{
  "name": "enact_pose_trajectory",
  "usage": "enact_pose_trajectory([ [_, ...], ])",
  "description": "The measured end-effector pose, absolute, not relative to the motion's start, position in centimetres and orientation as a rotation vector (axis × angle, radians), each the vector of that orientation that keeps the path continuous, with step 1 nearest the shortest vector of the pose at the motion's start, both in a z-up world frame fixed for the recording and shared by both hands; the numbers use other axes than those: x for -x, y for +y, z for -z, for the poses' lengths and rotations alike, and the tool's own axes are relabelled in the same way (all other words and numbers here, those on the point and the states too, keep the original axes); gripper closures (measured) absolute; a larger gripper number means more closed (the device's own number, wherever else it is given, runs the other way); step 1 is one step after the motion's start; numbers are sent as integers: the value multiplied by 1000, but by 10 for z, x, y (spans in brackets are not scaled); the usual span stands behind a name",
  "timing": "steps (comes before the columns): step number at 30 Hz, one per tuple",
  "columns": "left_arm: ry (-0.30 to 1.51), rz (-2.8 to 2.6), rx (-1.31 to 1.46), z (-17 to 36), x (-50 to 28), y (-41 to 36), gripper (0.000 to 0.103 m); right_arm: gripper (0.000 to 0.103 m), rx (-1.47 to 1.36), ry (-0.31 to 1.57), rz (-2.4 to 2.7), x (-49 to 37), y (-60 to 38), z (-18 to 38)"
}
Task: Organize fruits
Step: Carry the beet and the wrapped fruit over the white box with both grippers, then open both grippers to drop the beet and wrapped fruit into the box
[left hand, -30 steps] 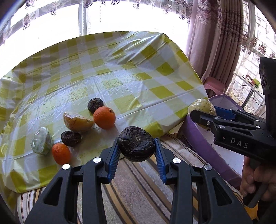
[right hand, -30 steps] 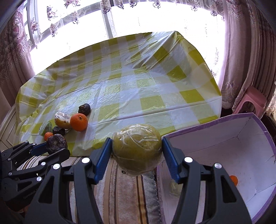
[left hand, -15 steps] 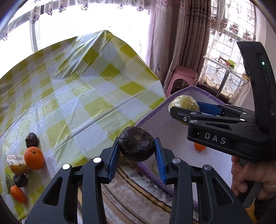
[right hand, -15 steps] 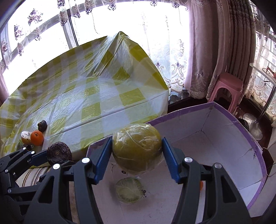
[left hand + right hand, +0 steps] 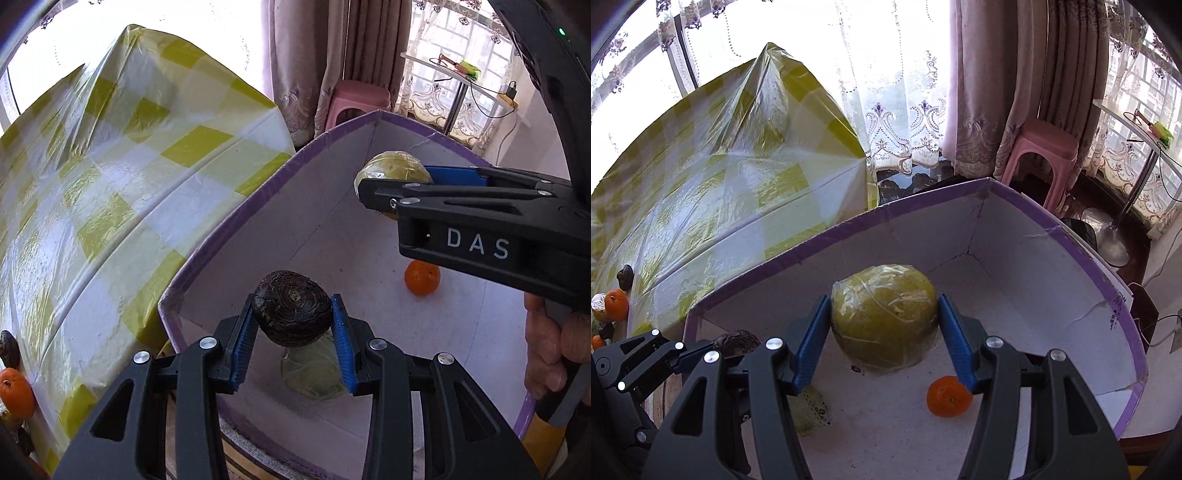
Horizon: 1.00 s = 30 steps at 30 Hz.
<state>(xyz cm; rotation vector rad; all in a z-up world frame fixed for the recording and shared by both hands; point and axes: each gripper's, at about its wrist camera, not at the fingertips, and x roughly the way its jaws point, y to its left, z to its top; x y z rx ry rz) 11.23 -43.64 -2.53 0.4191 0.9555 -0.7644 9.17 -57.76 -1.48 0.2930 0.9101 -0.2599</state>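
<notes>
Two hand-held grippers hang over an open white box with a purple rim (image 5: 1082,254), each carrying one fruit. The left gripper (image 5: 295,332) is closed narrowly on a dark, wrinkled, rough-skinned fruit (image 5: 291,312), its blue pads pressing the fruit's two sides. The right gripper (image 5: 884,332) is clamped somewhat wider around a larger round green-yellow fruit wrapped in clear film (image 5: 884,317).

On the box floor below the right gripper lies a small orange (image 5: 948,396); beneath the left gripper rests a pale green wrapped item (image 5: 314,373), partly covered by the held fruit. To the left of both grippers stands the worktop under a glossy yellow-checked cloth (image 5: 110,184), with more fruit at its near edge, cut off by the frame.

The dark fruit looks firm and light, and its coarse skin should grip well. The wrapped fruit seems heavier, and its film is likely slick, so a hold across the widest part suits it best. The person's hand (image 5: 554,350) shows only partly, and how high either fruit hangs above the box floor cannot be told
</notes>
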Motion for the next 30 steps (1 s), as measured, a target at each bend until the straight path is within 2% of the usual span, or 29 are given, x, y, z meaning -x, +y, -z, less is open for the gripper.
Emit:
enact_pose_trajectory([
  [17, 935, 740, -495, 43, -106, -442, 65, 42, -320, 1043, 334, -108, -583, 46],
  [20, 935, 744, -484, 42, -106, -440, 58, 40, -322, 1042, 345, -107, -585, 46],
  [22, 932, 744, -483, 41, -107, -440, 56, 30, -321, 1028, 354, -106, -587, 44],
  [25, 918, 747, -477, 37, -104, -440, 45, 24, -312, 1012, 354, -104, -588, 39],
  [30, 893, 753, -439, 28, -101, -434, 42, 23, -326, 957, 374, -93, -593, 27],
])
